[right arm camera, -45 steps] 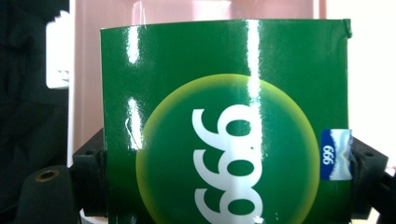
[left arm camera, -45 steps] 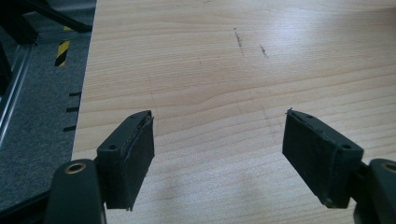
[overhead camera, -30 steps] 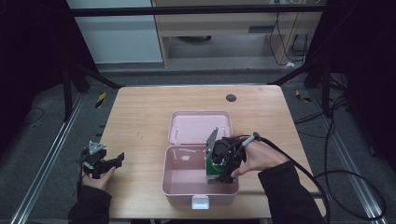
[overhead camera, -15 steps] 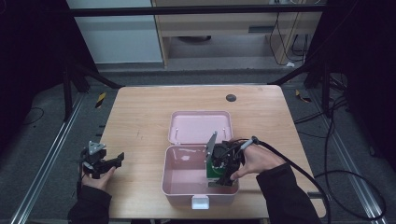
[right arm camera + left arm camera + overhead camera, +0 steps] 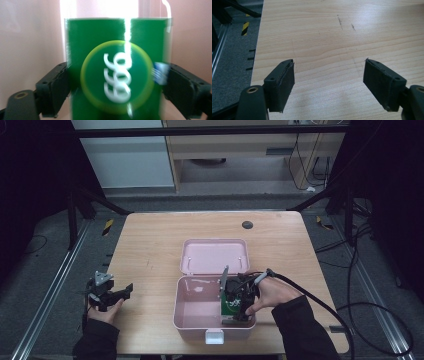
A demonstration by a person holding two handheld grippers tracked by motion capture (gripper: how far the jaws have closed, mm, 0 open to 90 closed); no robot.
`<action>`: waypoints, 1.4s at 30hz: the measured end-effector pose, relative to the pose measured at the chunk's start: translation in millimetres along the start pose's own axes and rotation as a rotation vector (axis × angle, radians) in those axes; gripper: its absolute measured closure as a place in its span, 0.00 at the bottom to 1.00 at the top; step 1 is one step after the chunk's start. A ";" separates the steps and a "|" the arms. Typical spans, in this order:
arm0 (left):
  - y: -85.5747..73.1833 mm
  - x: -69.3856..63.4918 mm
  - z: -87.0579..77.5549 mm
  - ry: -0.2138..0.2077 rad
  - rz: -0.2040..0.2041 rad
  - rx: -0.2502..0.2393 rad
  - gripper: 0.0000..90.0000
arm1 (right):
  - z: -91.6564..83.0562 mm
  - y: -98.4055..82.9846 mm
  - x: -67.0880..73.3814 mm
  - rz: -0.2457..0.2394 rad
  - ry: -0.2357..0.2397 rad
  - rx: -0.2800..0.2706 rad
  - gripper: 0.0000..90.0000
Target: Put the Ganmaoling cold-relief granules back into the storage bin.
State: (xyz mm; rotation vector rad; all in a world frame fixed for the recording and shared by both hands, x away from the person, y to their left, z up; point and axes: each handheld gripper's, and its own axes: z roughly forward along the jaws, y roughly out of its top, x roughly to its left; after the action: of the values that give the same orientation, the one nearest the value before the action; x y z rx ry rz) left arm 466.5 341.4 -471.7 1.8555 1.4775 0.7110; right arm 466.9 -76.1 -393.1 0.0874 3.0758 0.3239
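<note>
The right claw (image 5: pixel 239 312) grips a green rectangular pack with white "999" lettering (image 5: pixel 117 72), jaws pressed on its sides, low inside the open pink plastic lidded box (image 5: pixel 192 317) on the pale wooden desk (image 5: pixel 150 245); the left claw (image 5: pixel 329 82) stands wide and empty above the desk's left edge.
</note>
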 end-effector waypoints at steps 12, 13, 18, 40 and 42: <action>0.1 -0.1 -0.3 0.001 0.001 0.000 0.27 | -44.4 -17.9 -0.7 0.066 -0.114 -0.180 0.14; 0.1 0.0 -0.3 0.001 0.000 -0.001 0.27 | -50.5 -21.5 -0.7 0.076 -0.137 -0.203 0.14; 0.3 -0.3 -0.9 0.001 0.001 -0.001 0.28 | -76.2 -45.7 -1.5 0.171 -0.223 -0.333 0.13; 0.2 -1.8 -0.5 -0.006 0.001 0.008 0.41 | -19.9 -159.4 -22.8 0.778 -0.509 -0.568 0.06; 0.0 -1.4 -0.3 -0.006 0.000 0.010 0.42 | -10.0 -166.3 -24.4 0.822 -0.533 -0.562 0.06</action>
State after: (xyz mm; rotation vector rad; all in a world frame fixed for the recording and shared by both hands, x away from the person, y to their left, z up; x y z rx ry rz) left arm 466.0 340.0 -471.5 1.8629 1.4798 0.6987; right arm 482.2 -242.0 -417.2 1.1810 2.1776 0.9727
